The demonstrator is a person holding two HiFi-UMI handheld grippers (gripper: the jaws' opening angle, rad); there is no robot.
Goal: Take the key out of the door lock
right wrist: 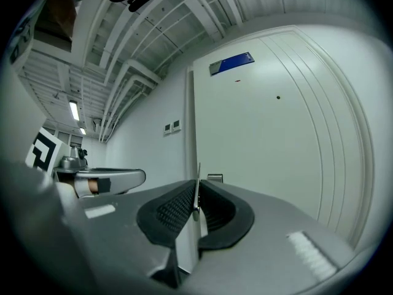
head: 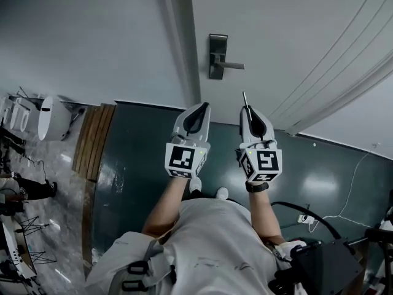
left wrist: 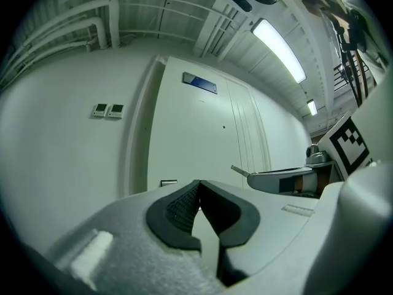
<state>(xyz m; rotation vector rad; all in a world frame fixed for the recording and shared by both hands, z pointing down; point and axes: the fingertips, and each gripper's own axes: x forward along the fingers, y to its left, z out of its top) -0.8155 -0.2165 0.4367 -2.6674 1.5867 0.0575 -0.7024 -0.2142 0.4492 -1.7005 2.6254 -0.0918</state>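
The dark lock plate with its lever handle (head: 218,56) sits on the white door (head: 288,35), some way ahead of both grippers. A thin metal key (head: 245,98) sticks out from the tip of my right gripper (head: 248,110), whose pads are shut on it. In the right gripper view the key (right wrist: 197,178) stands edge-on between the pads, apart from the lock plate (right wrist: 215,177) behind it. My left gripper (head: 202,107) is level beside the right one, shut with nothing in it (left wrist: 198,187). The left gripper view shows the key (left wrist: 239,170) and the lock plate (left wrist: 168,182).
A blue sign (right wrist: 232,63) is high on the door. Two wall switches (left wrist: 107,110) lie left of the door frame. On the floor are a wooden strip (head: 93,141), a white drum-shaped object (head: 52,118) at the left and cables (head: 353,189) at the right.
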